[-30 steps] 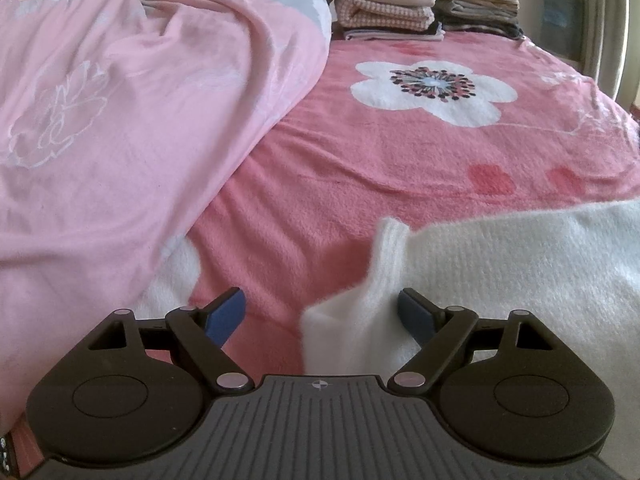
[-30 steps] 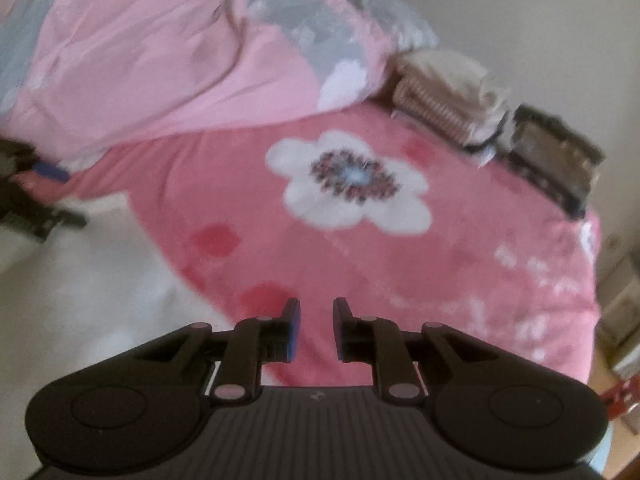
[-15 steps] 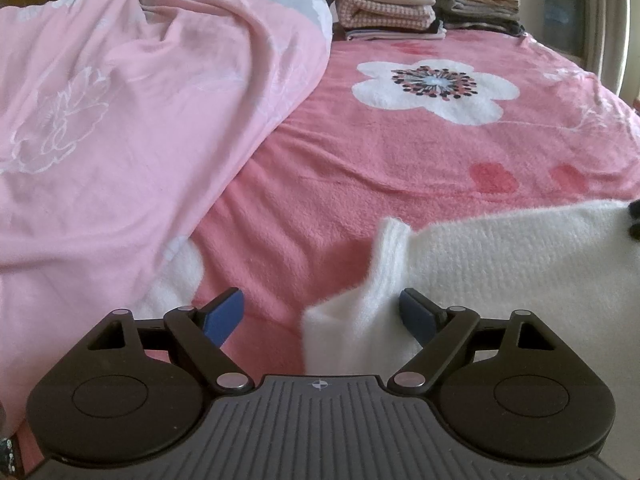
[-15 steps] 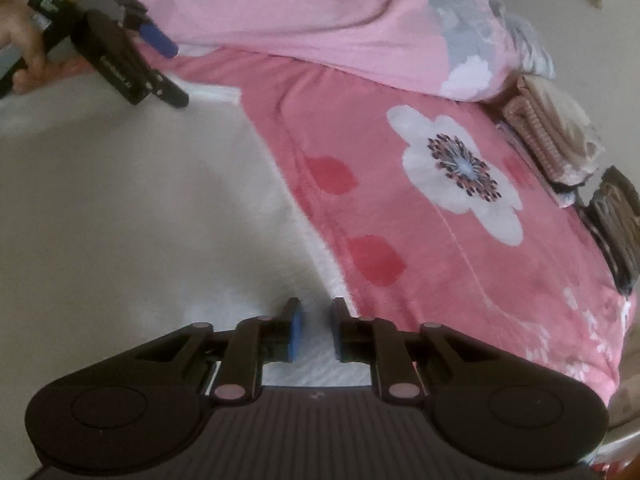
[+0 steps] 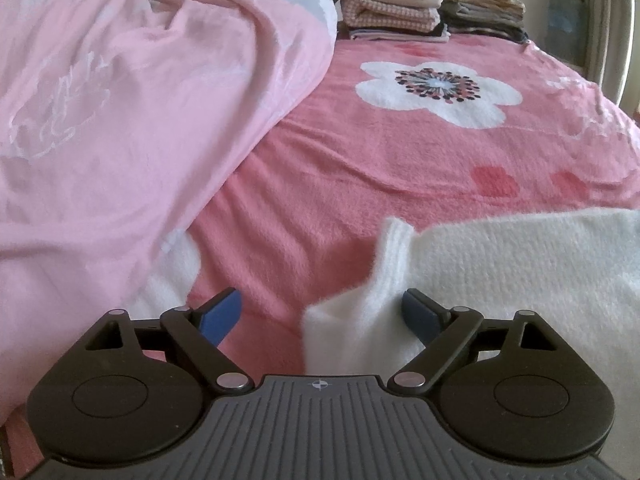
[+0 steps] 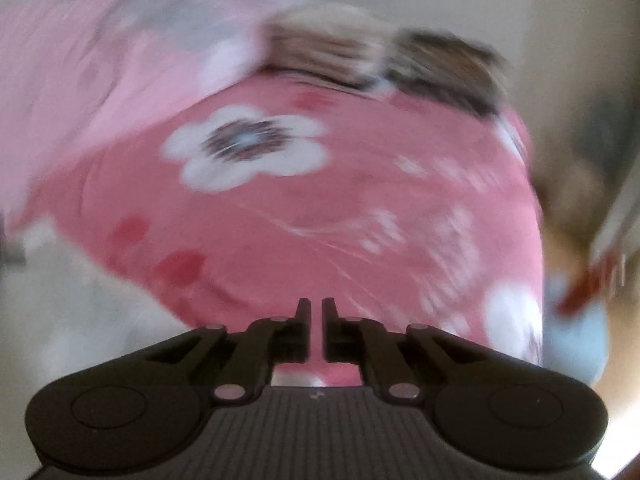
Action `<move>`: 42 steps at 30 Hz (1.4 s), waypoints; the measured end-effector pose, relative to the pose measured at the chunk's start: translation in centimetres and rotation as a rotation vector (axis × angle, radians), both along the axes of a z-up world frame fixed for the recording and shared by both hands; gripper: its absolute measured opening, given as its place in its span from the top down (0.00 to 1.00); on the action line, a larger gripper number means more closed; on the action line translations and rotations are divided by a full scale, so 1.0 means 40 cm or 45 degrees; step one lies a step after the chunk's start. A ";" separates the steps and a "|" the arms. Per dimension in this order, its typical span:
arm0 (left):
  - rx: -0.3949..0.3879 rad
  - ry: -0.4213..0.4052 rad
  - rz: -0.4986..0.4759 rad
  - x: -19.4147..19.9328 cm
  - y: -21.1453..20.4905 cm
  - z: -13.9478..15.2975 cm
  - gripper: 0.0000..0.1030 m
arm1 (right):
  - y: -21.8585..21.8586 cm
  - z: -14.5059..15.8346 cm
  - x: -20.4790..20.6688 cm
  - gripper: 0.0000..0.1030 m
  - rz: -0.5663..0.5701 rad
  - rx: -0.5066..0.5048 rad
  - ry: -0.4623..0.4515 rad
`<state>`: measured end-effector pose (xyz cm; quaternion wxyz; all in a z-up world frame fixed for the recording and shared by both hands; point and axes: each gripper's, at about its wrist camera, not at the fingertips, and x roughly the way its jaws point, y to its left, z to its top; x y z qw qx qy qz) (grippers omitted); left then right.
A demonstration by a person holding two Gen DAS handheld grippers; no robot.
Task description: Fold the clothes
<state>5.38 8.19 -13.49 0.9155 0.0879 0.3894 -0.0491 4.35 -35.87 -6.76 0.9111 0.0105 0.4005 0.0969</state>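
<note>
Between wide left jaws, white garment (image 5: 500,264), corner up.

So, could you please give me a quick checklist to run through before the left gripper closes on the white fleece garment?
1. Left gripper jaws spread wide: ok.
2. Raised edge of the white fleece garment sits between the blue pads: ok, though nearer the right-hand pad.
3. Pink floral blanket clear of the pinch: cannot tell.
4. Right gripper holding the garment's other side: not ok; its jaws are nearly together with nothing between them.
5. Right wrist view steady: not ok, heavily blurred.
6. Folded clothes stacks far from the work area: ok.
</note>
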 end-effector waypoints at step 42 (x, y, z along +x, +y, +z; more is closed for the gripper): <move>-0.296 0.064 -0.088 0.038 0.063 0.026 0.43 | -0.086 -0.130 -0.147 0.93 -0.295 0.512 0.135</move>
